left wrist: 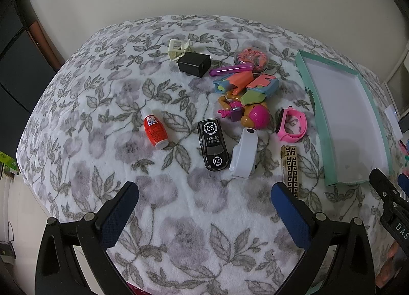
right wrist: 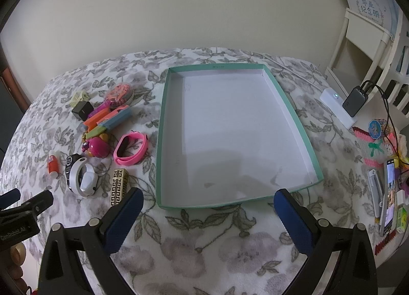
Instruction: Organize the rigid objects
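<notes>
Two hand-held grippers gape; tray [right wrist: 290,113] lies beyond the right [right wrist: 205,209].

Soft, even indoor light, faint shadows, sharp focus, strong fisheye bending with dark corners.

On the black toy car [left wrist: 213,144] I read "CS" inside a ring on the roof end, "EXPRESS" across the middle with a line of Chinese characters under it, and "CS" in a second ring near the other end. My right gripper [left wrist: 393,208] shows the letters "DAS" on its black body at the edge of the left view. My left gripper [right wrist: 18,220] carries "GenRobot.AI" on its side in the right view. The red bottle [left wrist: 155,130] has a label, too small to read. The white board [right wrist: 370,3] by the wall bears Chinese characters inside a wreath.
</notes>
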A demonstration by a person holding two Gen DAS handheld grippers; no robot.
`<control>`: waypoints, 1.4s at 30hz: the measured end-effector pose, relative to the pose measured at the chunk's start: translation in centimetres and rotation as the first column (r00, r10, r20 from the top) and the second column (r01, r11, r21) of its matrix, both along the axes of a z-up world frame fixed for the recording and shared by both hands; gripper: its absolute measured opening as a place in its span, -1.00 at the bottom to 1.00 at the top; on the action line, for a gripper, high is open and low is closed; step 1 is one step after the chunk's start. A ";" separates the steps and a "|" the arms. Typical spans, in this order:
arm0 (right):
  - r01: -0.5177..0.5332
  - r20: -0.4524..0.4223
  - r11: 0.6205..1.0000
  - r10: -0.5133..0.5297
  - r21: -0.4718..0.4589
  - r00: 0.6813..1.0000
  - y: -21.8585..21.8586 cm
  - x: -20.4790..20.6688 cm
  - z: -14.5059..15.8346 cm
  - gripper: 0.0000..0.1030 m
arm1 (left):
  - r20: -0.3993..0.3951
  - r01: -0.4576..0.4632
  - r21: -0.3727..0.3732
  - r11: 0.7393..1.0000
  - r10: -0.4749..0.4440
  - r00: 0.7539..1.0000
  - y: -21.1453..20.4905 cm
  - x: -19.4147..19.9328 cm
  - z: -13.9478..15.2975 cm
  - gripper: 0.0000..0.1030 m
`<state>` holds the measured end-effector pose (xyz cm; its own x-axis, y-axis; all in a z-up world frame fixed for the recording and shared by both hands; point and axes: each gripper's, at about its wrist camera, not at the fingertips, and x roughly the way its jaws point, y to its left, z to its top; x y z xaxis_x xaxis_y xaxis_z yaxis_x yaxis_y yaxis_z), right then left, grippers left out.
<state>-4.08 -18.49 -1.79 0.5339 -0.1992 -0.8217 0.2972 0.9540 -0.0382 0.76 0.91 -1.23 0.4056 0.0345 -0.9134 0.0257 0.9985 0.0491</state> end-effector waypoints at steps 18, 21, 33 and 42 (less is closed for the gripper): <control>-0.096 -0.005 0.992 0.097 0.081 0.995 2.8 2.8 0.1 0.98 | 0.039 -0.154 -0.021 0.988 0.155 0.987 5.2 2.8 0.4 1.00; -0.136 -0.032 0.987 0.139 0.090 0.990 4.4 4.2 -0.5 0.88 | 0.019 -0.204 -0.032 0.978 0.205 0.979 7.2 3.8 -0.5 1.00; -0.223 -0.186 0.970 0.239 0.101 0.953 8.3 7.4 -4.9 0.52 | -0.045 -0.317 -0.044 0.948 0.315 0.948 10.1 6.5 -4.6 0.99; -0.262 -0.262 0.957 0.287 0.124 0.922 9.4 8.8 -7.7 0.05 | -0.025 -0.301 0.004 0.954 0.301 0.953 9.8 8.4 -5.9 0.46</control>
